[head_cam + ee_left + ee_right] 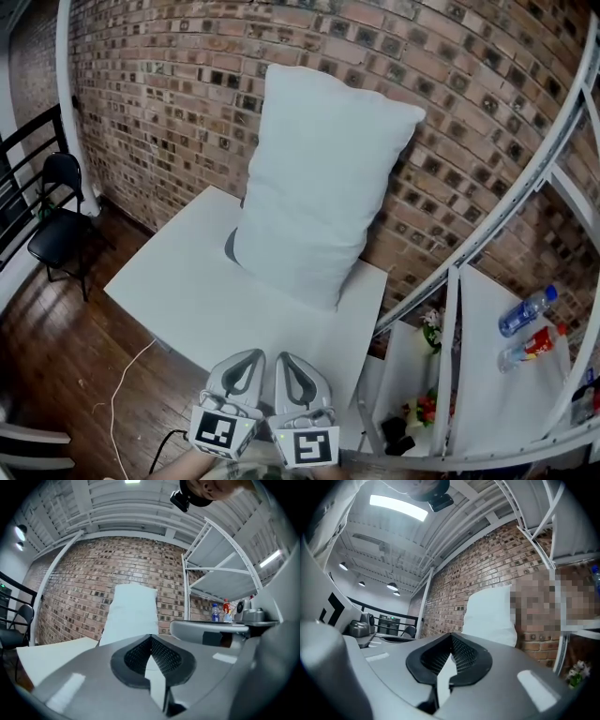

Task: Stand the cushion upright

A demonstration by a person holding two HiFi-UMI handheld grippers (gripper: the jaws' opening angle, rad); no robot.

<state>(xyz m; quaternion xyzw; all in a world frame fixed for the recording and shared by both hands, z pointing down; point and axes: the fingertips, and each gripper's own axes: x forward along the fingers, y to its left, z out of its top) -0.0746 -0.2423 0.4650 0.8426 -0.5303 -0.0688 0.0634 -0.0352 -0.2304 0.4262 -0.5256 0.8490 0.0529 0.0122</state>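
Observation:
A white cushion (319,178) stands upright on the white table (187,291), leaning back against the brick wall. It also shows in the left gripper view as the cushion (131,613) and in the right gripper view as the cushion (490,616). Both grippers sit side by side at the table's near edge, well short of the cushion. My left gripper (246,356) is shut with nothing between its jaws, tips meeting (151,637). My right gripper (289,358) is likewise shut and empty, tips together (451,637).
A white metal shelf frame (506,216) stands at the right, holding two bottles (527,311) and flowers (429,328) lower down. A black chair (56,225) stands at the left on the wooden floor. A thin cable (117,394) lies on the floor.

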